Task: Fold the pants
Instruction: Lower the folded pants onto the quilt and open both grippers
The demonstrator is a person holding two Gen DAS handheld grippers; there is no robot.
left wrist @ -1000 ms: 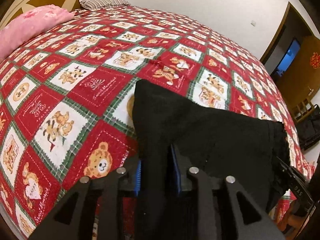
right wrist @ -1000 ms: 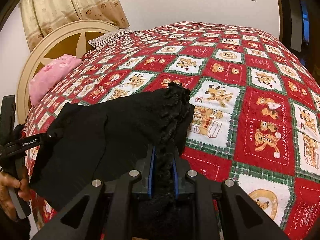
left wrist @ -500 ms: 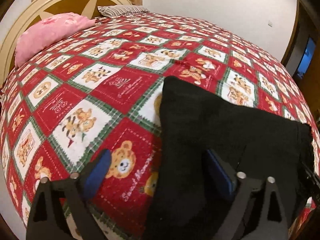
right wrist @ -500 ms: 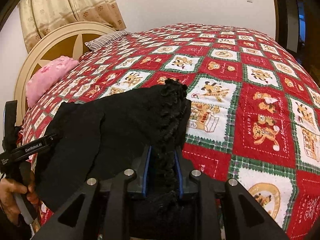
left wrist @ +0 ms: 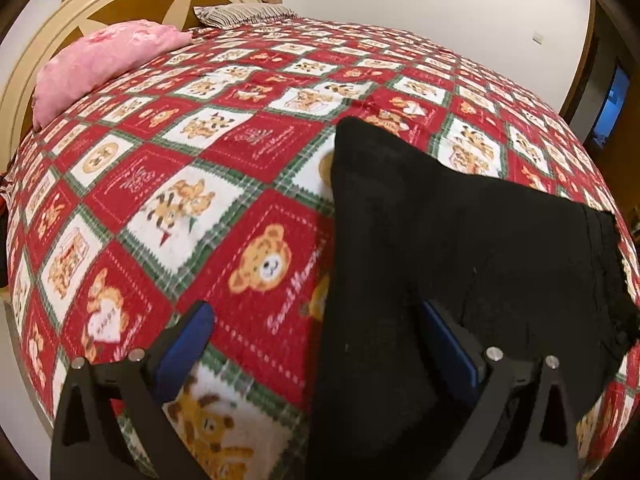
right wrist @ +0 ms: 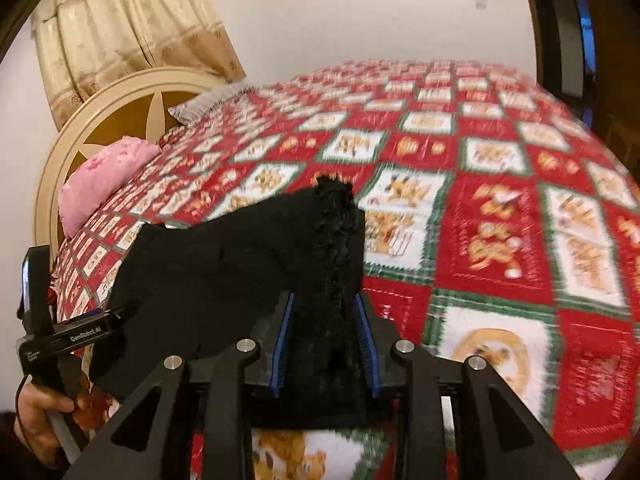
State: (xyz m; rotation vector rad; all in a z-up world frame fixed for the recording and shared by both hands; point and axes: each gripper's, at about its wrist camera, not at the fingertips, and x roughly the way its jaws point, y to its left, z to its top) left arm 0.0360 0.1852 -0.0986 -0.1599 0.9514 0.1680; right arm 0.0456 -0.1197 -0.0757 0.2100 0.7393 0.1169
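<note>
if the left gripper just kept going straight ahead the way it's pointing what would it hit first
Most likely the black pants, whose left edge lies between the open left gripper fingers; further left it would meet the quilt. Depth is hard to judge here.

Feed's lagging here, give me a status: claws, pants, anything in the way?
Left claw open, straddling the pants' edge. Right claw shut on the frilly end of the pants. Pants folded on the quilt. Nothing in the way.
</note>
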